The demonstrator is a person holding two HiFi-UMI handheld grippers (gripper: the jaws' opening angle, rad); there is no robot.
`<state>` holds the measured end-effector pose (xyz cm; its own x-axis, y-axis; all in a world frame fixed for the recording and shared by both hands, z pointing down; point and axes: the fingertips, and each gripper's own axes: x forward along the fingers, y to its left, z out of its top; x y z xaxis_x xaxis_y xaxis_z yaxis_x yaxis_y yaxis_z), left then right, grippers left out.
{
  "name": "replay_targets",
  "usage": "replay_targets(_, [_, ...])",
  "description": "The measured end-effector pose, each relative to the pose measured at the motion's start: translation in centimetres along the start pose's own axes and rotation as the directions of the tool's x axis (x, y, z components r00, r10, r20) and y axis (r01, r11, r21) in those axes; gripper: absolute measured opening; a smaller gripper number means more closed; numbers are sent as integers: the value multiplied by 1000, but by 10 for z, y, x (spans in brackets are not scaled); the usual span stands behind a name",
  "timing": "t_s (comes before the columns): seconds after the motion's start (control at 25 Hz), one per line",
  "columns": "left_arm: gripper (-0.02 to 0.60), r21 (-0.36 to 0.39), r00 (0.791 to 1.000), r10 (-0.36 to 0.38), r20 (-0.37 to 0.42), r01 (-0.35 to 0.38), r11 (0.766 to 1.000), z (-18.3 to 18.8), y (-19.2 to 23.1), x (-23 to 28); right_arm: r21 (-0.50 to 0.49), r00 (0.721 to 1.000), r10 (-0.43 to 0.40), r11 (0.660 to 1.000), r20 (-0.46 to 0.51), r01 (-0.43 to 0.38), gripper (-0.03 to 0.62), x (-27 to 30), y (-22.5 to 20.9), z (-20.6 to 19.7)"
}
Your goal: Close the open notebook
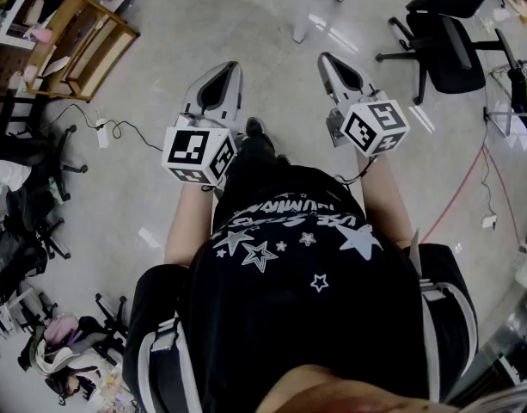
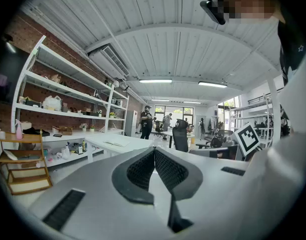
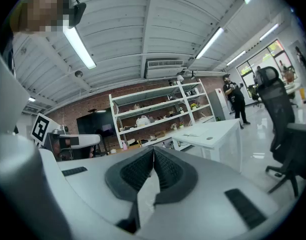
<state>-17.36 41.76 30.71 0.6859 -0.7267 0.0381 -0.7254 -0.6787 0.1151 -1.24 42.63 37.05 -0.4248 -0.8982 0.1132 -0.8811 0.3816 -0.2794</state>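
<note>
Unreadable shirt lettering [image 1: 291, 213] near left gripper [image 1: 231, 67]

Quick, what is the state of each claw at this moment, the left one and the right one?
Left claw: closed, nothing held.
Right claw: closed, nothing held.

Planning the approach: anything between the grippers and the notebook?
Nothing visible. The left gripper and right gripper are shut and empty over bare floor. The flat thing on the white table ahead may be the notebook; only open floor lies before it.
</note>
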Motion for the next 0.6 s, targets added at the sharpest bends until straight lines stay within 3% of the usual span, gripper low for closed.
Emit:
replay_targets(0.2, [14, -12, 1000, -4, 9, 4, 1000, 5, 8, 22, -17, 1000, -9, 1000, -13, 8, 9, 14, -15, 9])
replay_targets(0.4, [14, 65, 999, -47, -15, 48, 997, -4, 7, 62, -18, 999, -34, 999, -21, 33, 9, 33, -42, 12])
replay_targets(0.6, [14, -9, 994, -111, 4, 111, 994, -4, 34, 120, -21, 998, -65, 998, -18, 64, 9, 73, -76, 29])
